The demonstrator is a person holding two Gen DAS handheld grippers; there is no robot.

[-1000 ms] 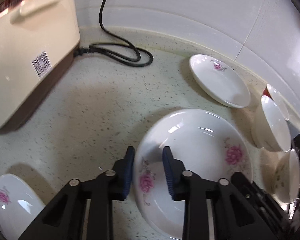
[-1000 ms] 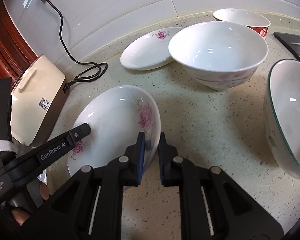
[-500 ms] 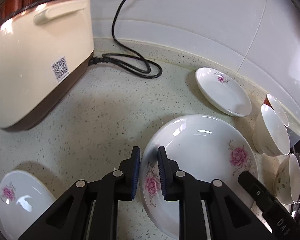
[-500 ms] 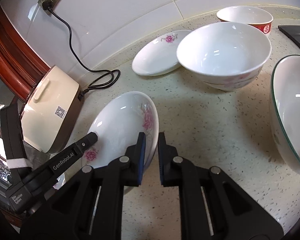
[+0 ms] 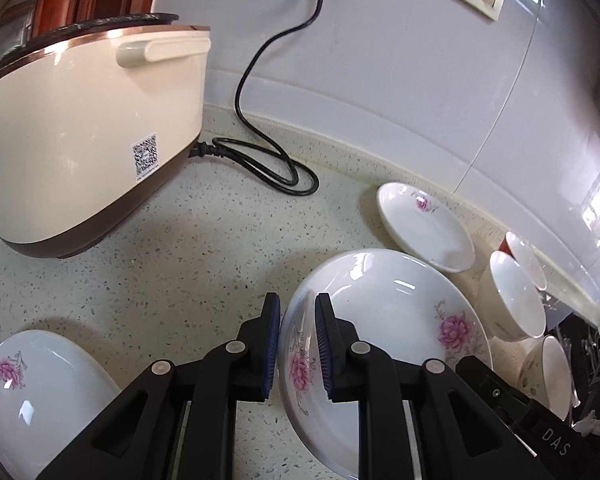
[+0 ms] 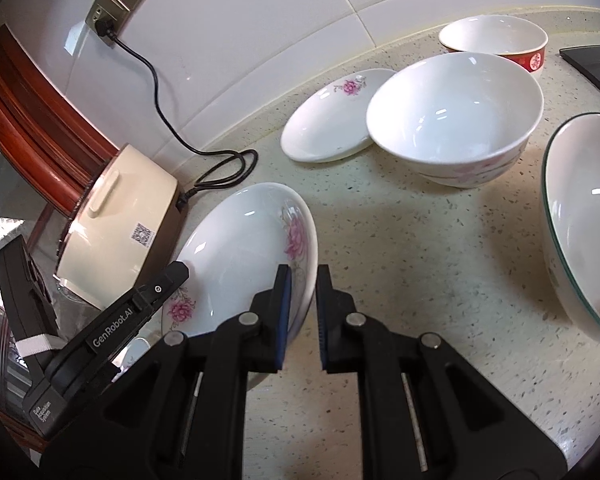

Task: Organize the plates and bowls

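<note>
You've got the big flowered plate (image 5: 384, 344) pinched from both sides and tipped up off the speckled counter (image 5: 172, 280), in front of the rice cooker (image 5: 80, 140). The left gripper (image 5: 298, 344) has just been closing and now clamps the near rim; the right gripper (image 6: 303, 312) is squeezed tight on the opposite edge. Keep both hands level so it doesn't twist. I'd guess the smaller plate (image 5: 424, 226) by the wall is your stack spot, hard to say.
</note>
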